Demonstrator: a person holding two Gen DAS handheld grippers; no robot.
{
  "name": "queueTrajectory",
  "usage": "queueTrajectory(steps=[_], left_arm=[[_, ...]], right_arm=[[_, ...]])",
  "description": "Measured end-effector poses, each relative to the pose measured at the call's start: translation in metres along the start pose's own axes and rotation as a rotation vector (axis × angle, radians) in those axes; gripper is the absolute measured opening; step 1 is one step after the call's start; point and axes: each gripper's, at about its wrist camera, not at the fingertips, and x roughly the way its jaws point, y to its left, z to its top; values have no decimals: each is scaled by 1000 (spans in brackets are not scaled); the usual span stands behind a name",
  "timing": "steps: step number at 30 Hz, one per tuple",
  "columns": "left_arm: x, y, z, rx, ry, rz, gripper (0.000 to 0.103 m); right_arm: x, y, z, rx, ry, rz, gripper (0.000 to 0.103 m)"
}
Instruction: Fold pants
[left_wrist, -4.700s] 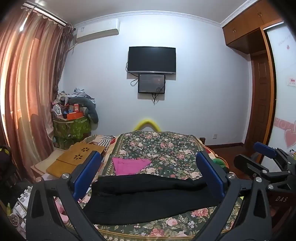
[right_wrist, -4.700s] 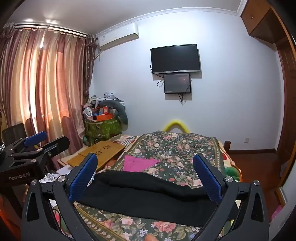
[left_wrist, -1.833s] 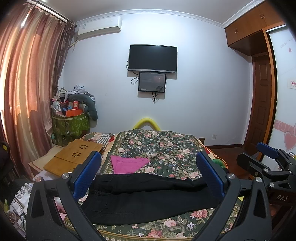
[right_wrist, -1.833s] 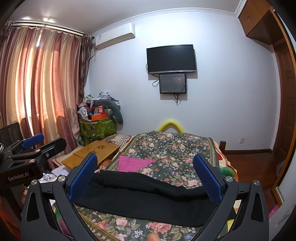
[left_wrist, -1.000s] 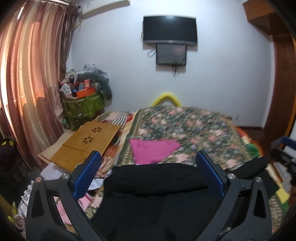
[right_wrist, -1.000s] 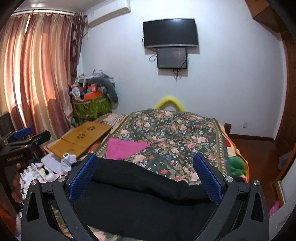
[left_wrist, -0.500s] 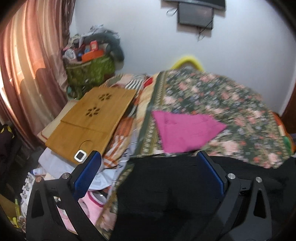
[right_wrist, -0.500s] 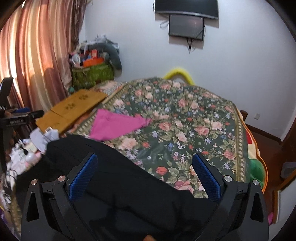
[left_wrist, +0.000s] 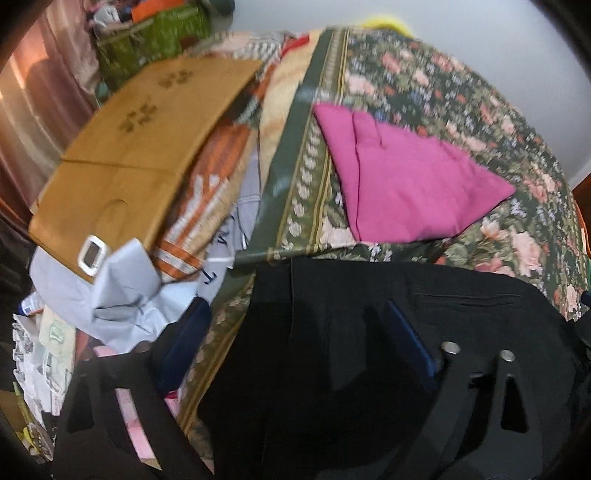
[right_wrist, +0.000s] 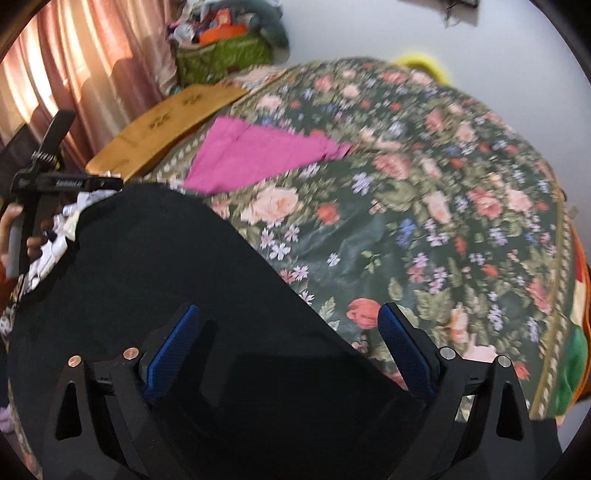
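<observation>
Black pants (left_wrist: 369, 332) lie across the near end of the flowered bed (left_wrist: 461, 103); they also show in the right wrist view (right_wrist: 166, 295). My left gripper (left_wrist: 295, 339) is open, low over the pants' left end at the bed's left edge, its blue pads astride the cloth edge. My right gripper (right_wrist: 288, 343) is open, low over the pants' far edge. The left gripper's body (right_wrist: 40, 177) shows at the left of the right wrist view, held by a hand.
A folded magenta cloth (left_wrist: 406, 173) lies on the bed beyond the pants, also in the right wrist view (right_wrist: 258, 151). A wooden lap desk (left_wrist: 140, 147), loose clothes and clutter sit left of the bed. A green basket (right_wrist: 221, 55) and curtains (right_wrist: 74, 74) stand behind.
Both grippers tipped down and moved in close over the pants. The left one went toward the pants' left end, the right one toward the far edge. Both stayed open.
</observation>
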Motion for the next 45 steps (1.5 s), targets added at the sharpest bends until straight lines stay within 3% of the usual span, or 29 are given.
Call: queueTrajectory(steps=[2,6,8,12,15,17,18,20,24,31,39,45], left_arm=[[13,0,6,-9,42,-28,85],[33,-4,11,-11,103,-58,73],[45,-4,13,-34,151,-95,53],[52,-3,8,-63,176,-84,37],[42,-6,3,-42,147,-53,23],[34,-7,0,-25,134,-34,11],[30,-7,-1,-20,123,-23,6],[19,-9,0,-2,91,5,7],[-16,-12,18,9,-12,18,6],[-84,-28,34,55,-160,20,6],[-137,-35,0,97,-246,26,5],[-164,-29,-54,109,-289,79,5]], right_arm=[[13,-3,2,2,33,17,81],[36,-7,3,22,100,70,74],[44,-3,3,-11,120,74,74],[46,-2,3,-15,108,79,71],[44,-2,2,-5,96,70,48],[42,0,0,-1,98,73,21],[41,2,-1,2,99,80,17],[39,6,-3,-14,94,65,8],[31,10,1,-31,71,1,5],[-26,4,27,-22,-96,-74,4],[-84,37,8,-56,-182,-93,4],[-108,62,-26,-70,-209,-66,4]])
